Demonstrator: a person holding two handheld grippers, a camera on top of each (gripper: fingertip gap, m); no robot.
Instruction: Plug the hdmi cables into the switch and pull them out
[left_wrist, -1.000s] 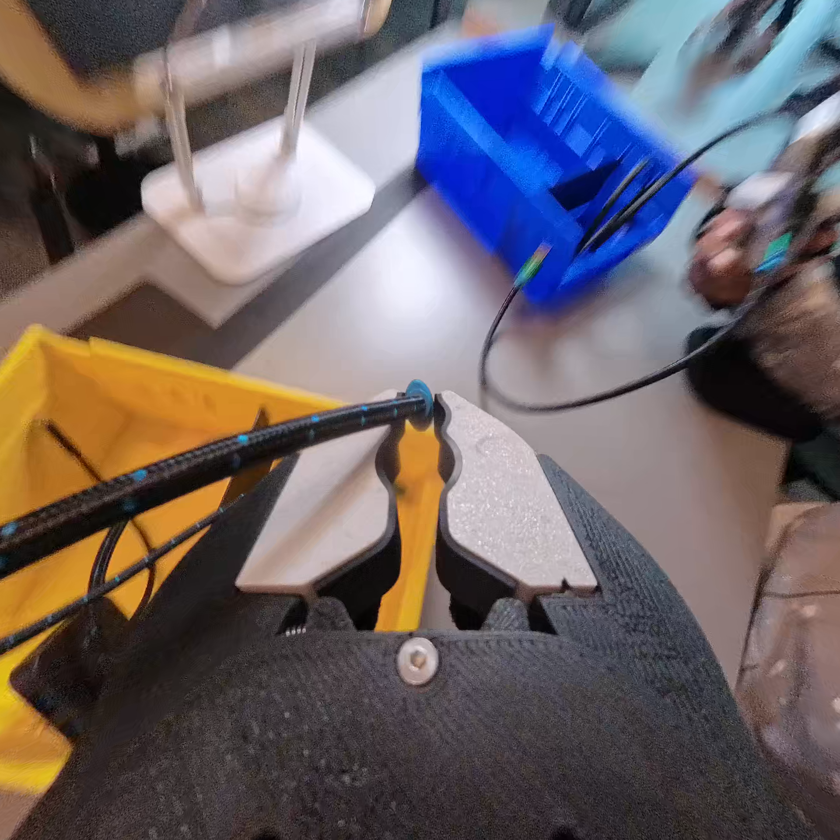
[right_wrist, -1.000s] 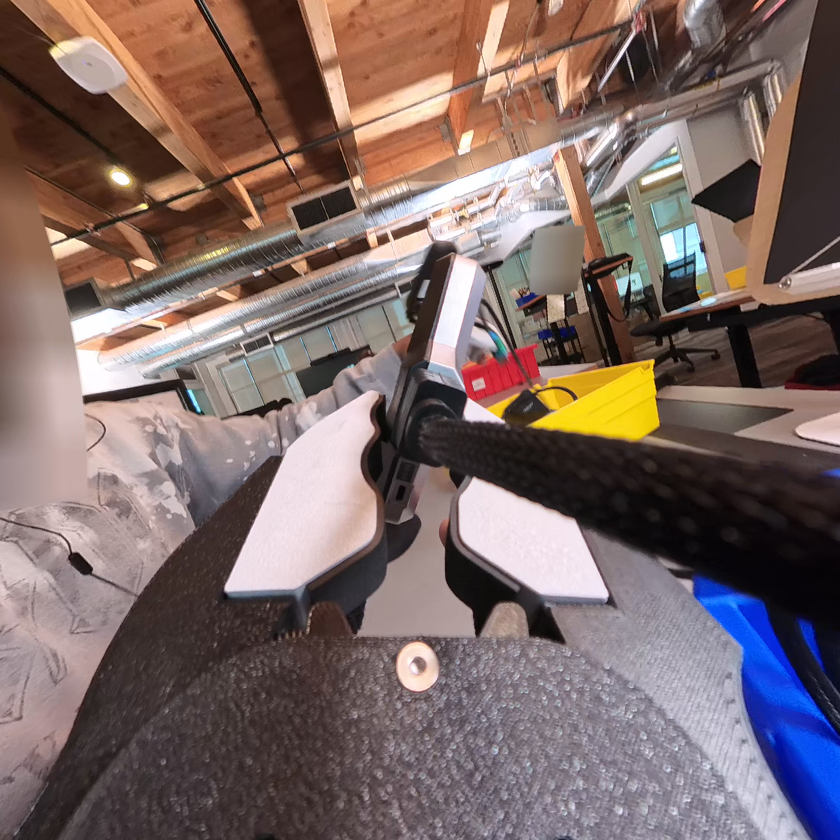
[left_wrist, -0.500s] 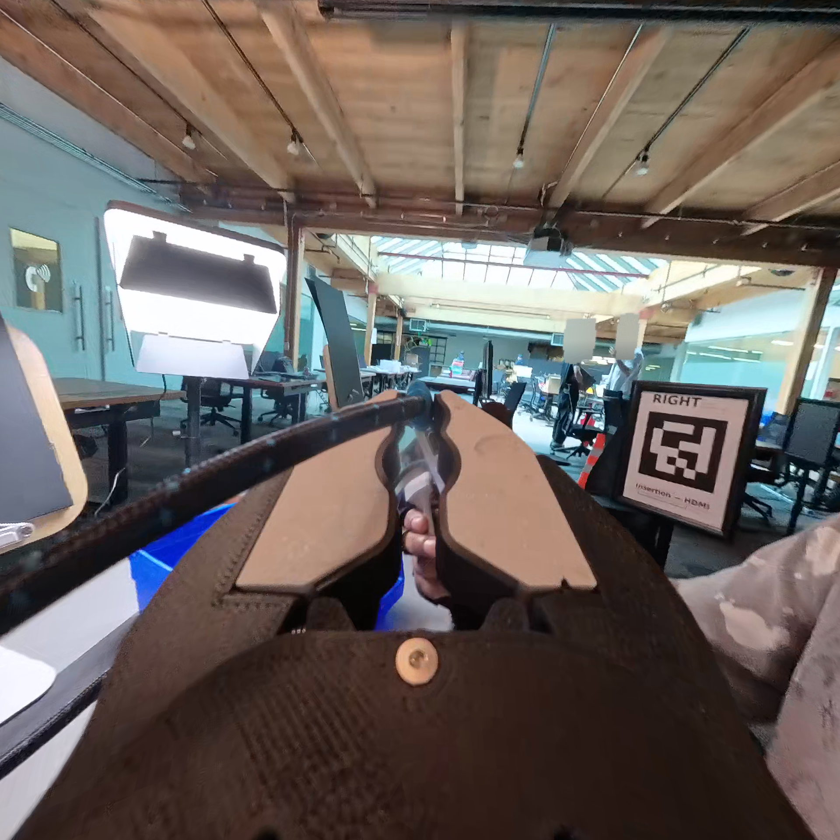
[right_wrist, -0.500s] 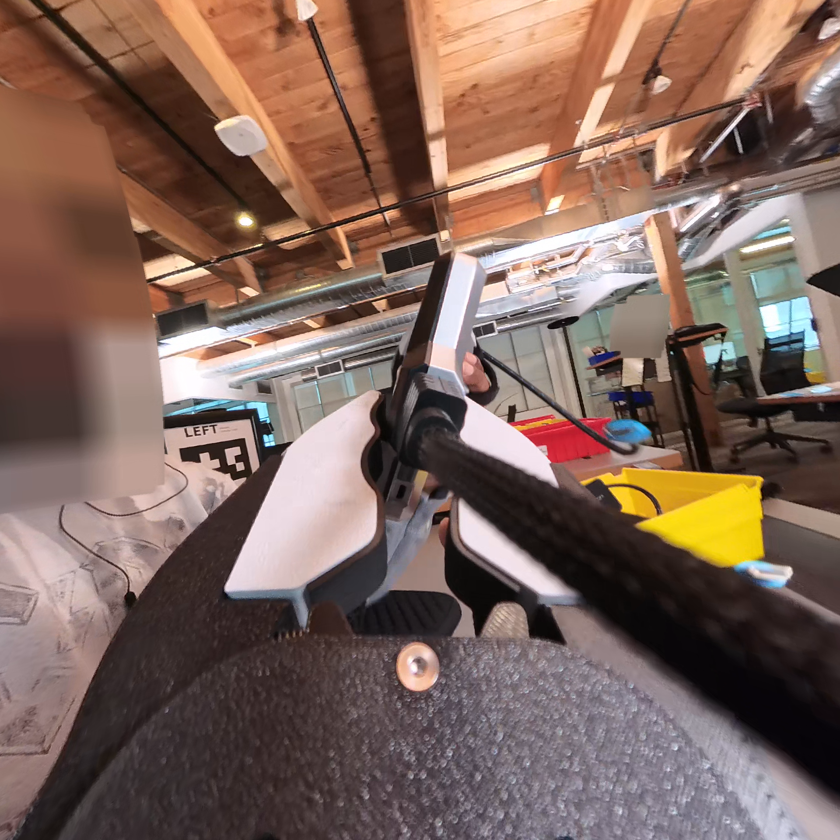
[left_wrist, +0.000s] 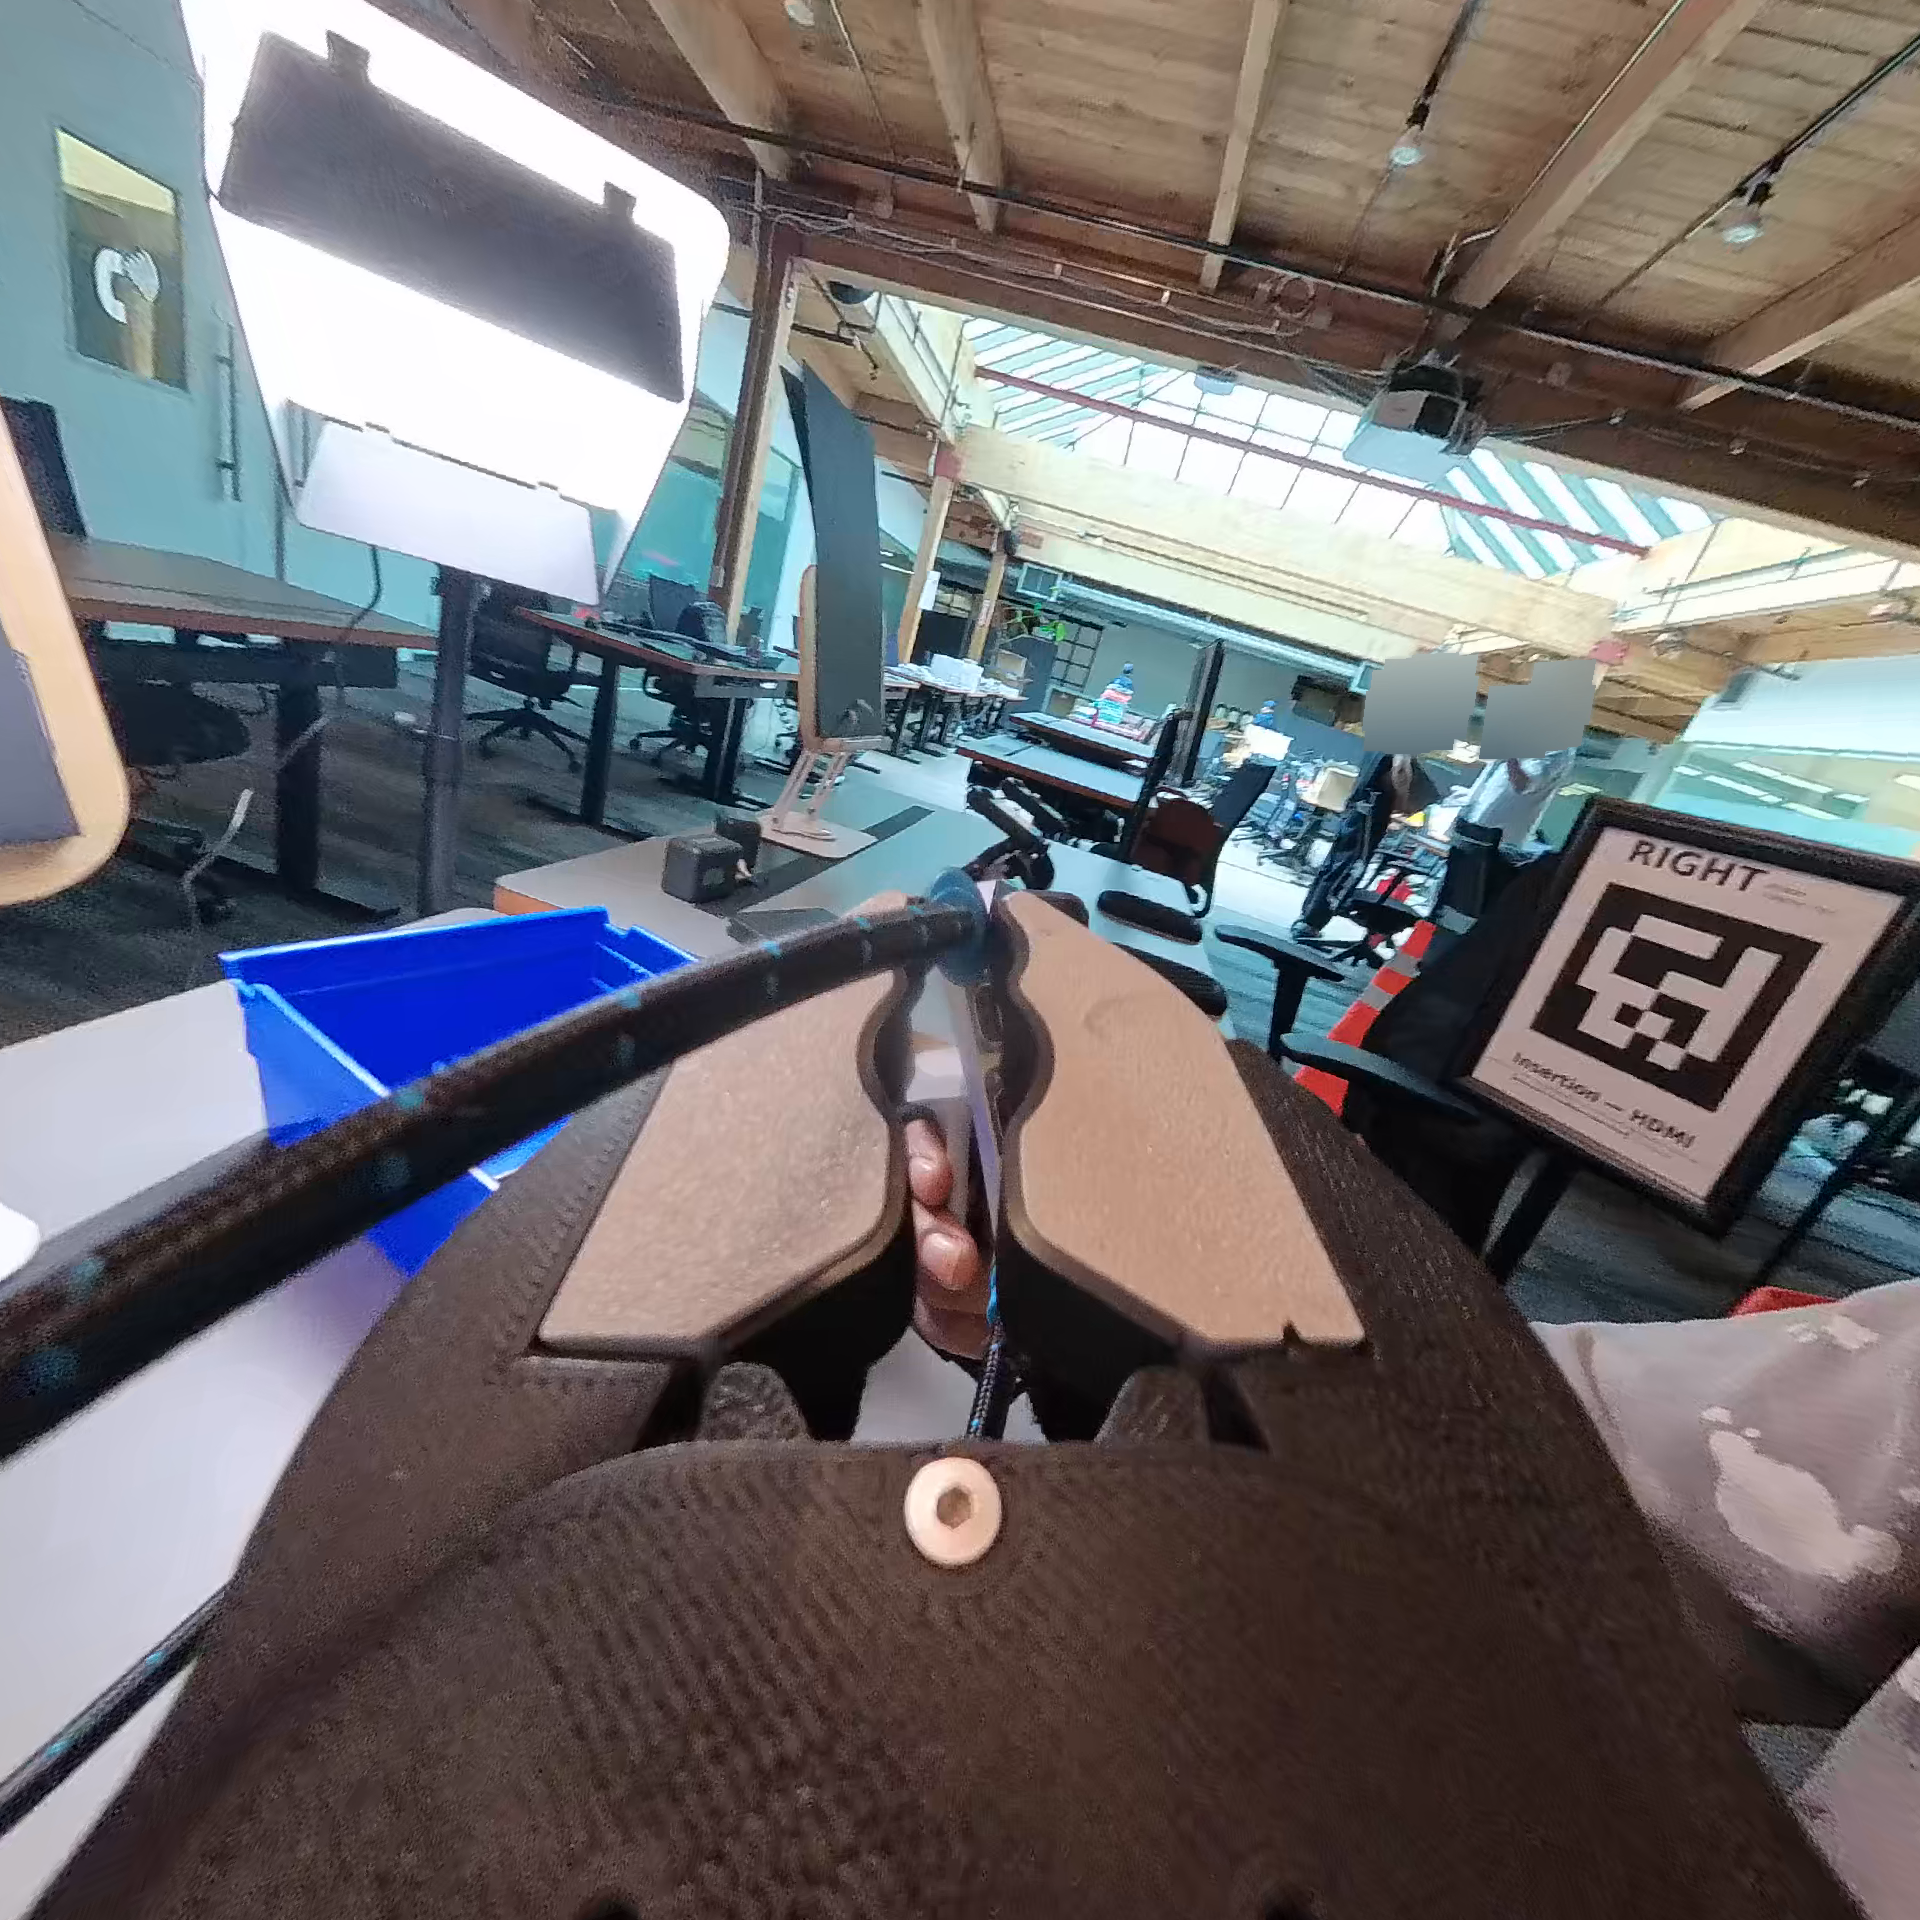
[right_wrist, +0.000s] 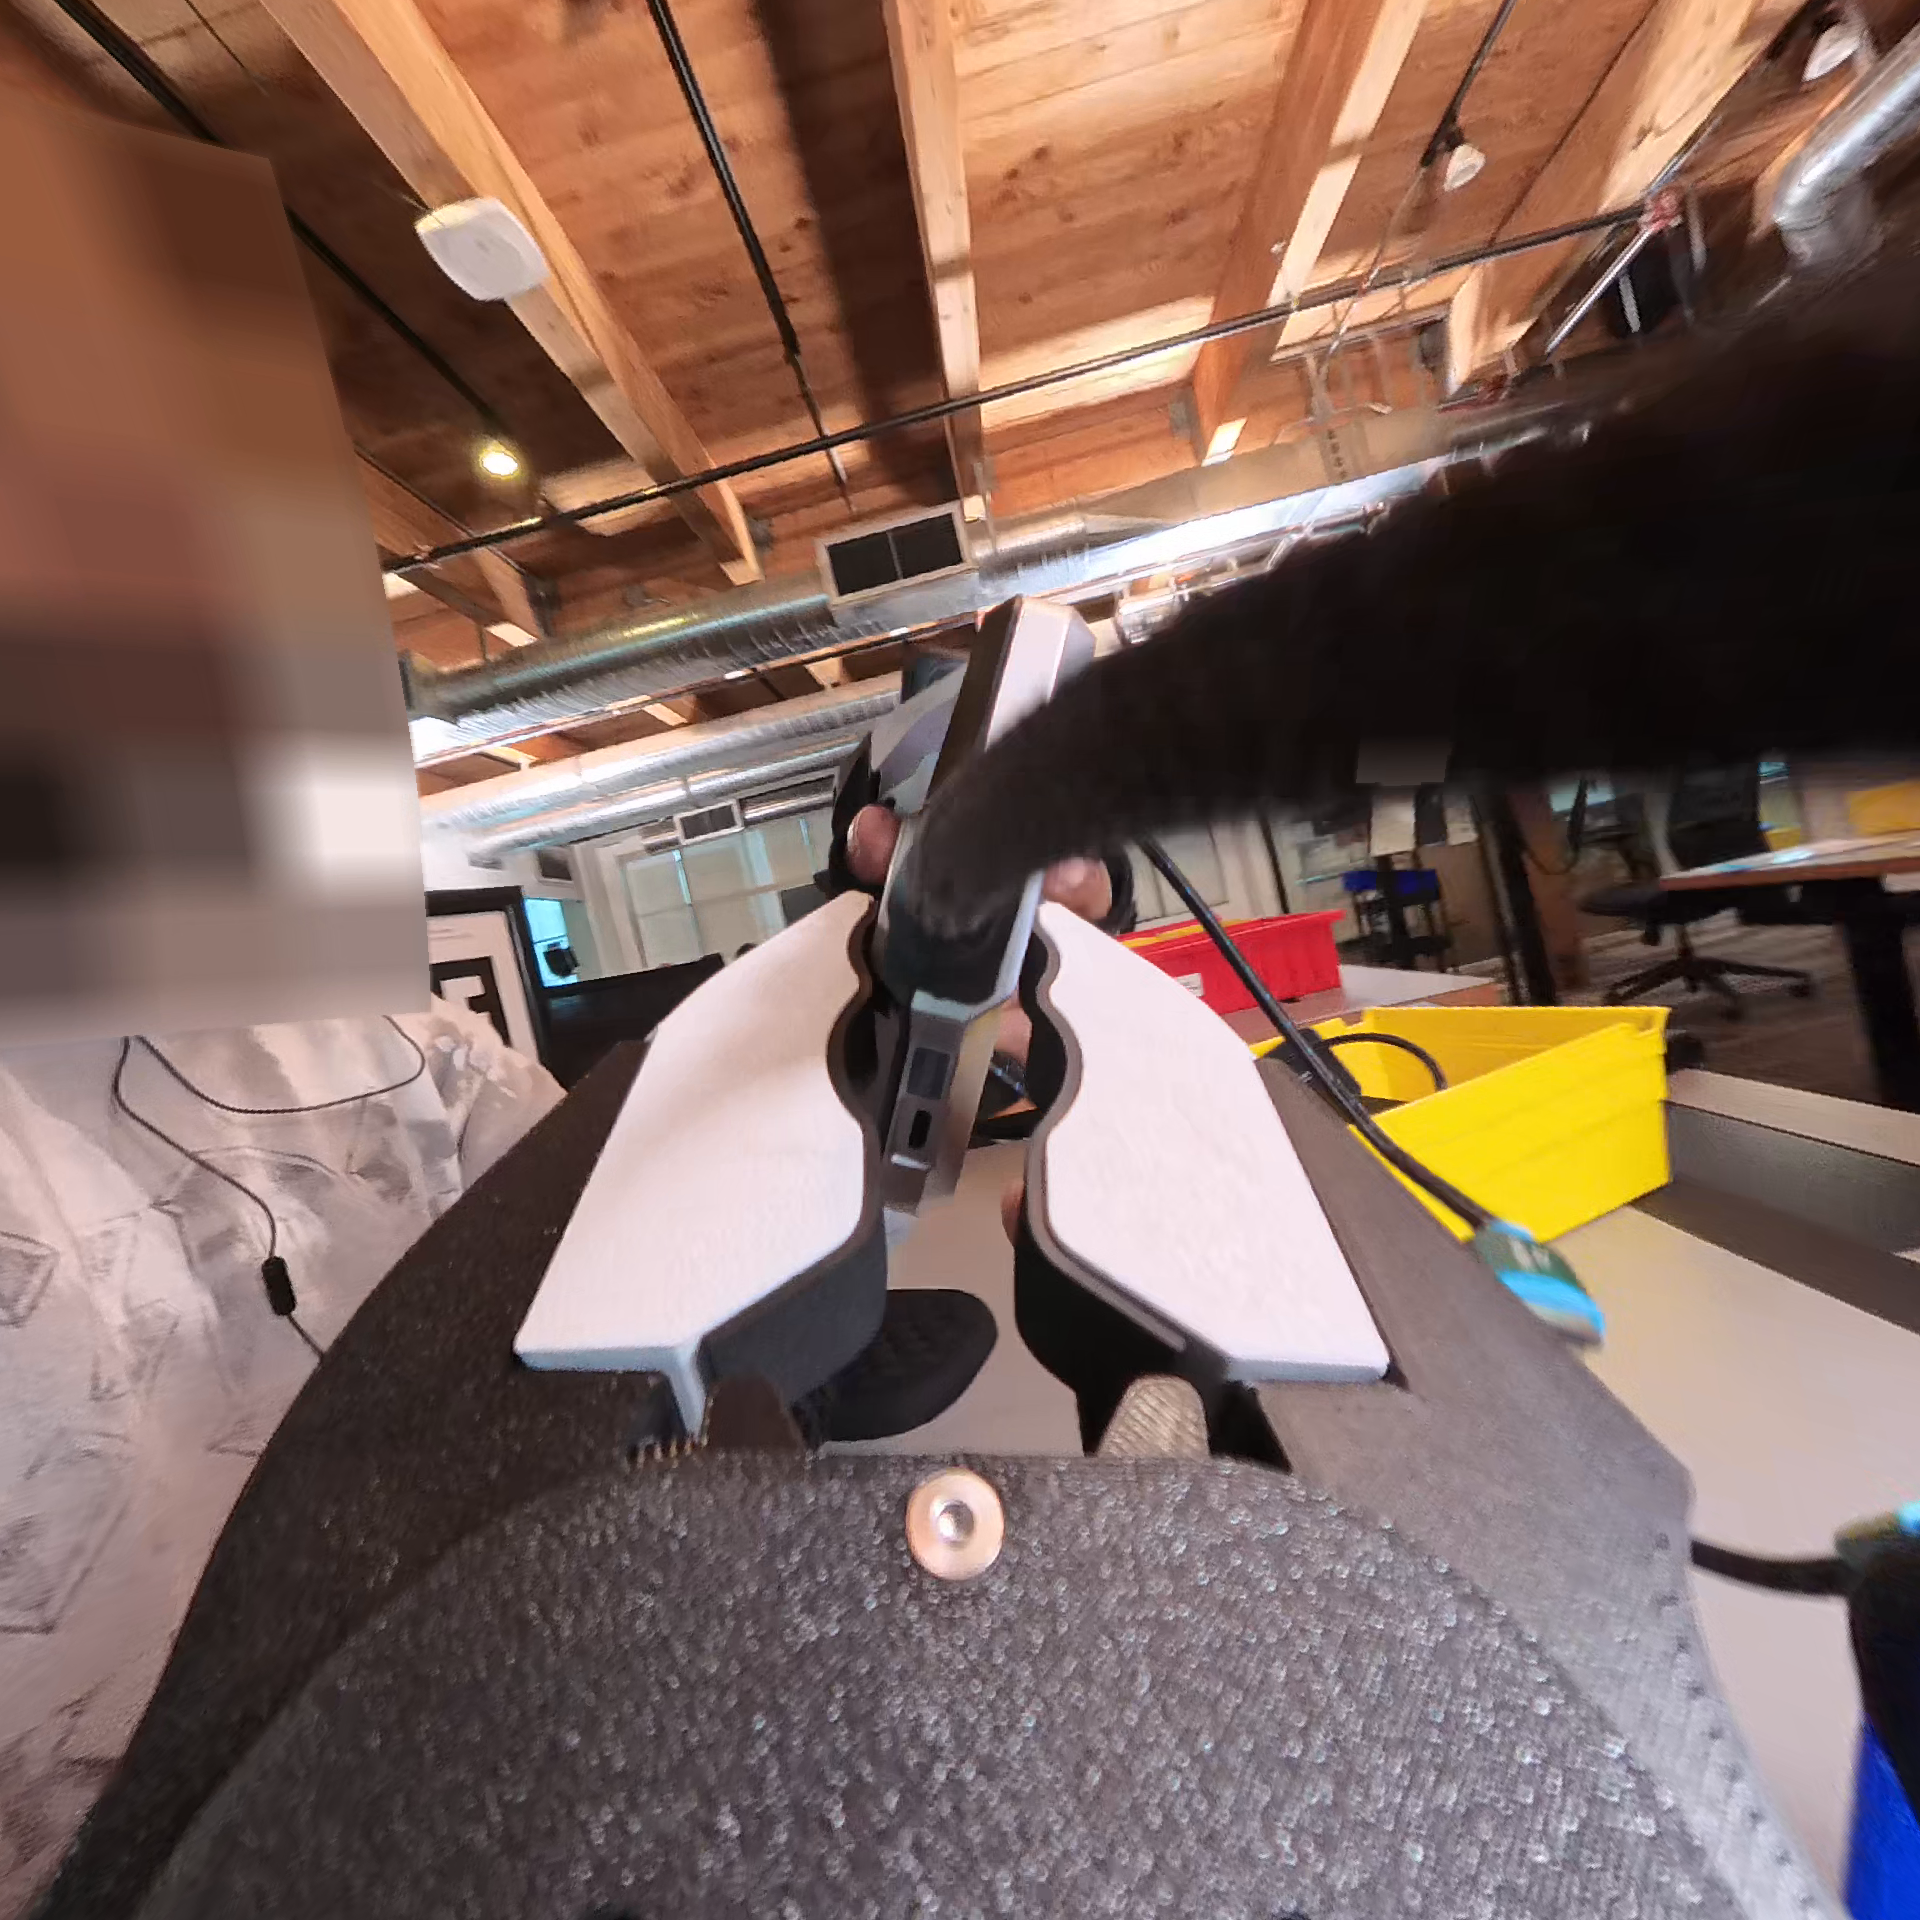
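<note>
Braided black HDMI cable sits pinched at its blue-collared plug between the tips of our left gripper, aimed forward for insertion. Our right gripper clamps the grey HDMI switch upright and off the table, its edge ports exposed between the fingers, so we judge the plug can meet it mid-air.

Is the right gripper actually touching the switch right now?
Touching. The right wrist view shows the right gripper with its jaws closed against both flat sides of the grey switch, with no gap at the tips.
</note>
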